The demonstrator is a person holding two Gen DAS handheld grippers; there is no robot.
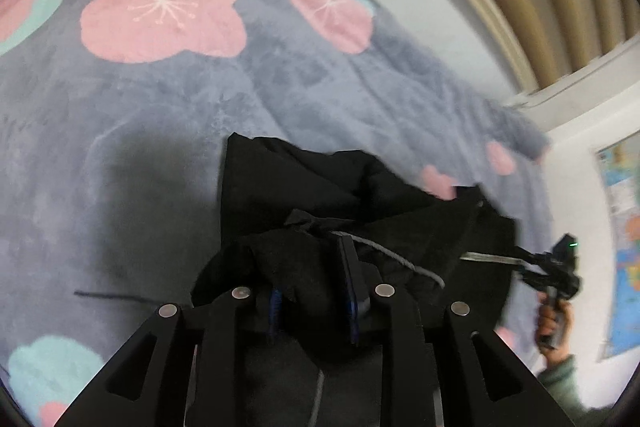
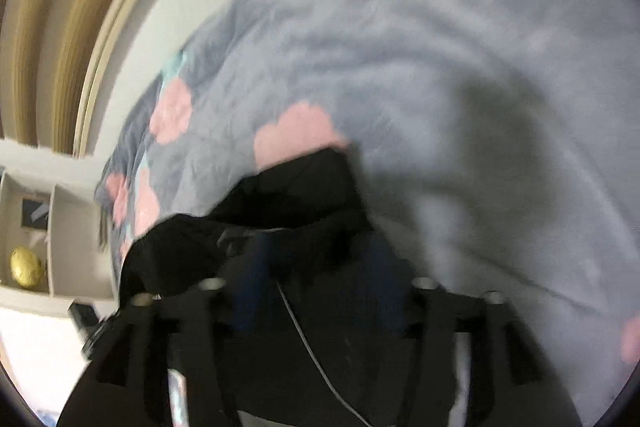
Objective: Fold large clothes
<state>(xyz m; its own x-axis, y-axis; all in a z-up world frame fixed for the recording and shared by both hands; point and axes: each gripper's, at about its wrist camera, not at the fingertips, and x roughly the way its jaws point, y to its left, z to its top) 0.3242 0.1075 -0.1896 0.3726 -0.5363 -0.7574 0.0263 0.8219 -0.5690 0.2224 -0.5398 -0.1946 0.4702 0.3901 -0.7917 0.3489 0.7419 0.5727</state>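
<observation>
Right wrist view: blurred gripper point(image 2: 316, 283), black garment point(image 2: 296, 187).

A grey flowered blanket point(image 1: 168, 99) carries the crumpled black garment point(image 1: 320, 187).

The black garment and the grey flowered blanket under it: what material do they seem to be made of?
The black garment looks like a soft matte knit, perhaps sweatshirt cotton: it bunches in thick folds without shine, and a grey drawstring runs across it. The exact fibre is unclear. The grey flowered blanket looks like plush fleece: its surface is fuzzy with brushed, mottled nap, and the pink flowers have soft edges.
</observation>
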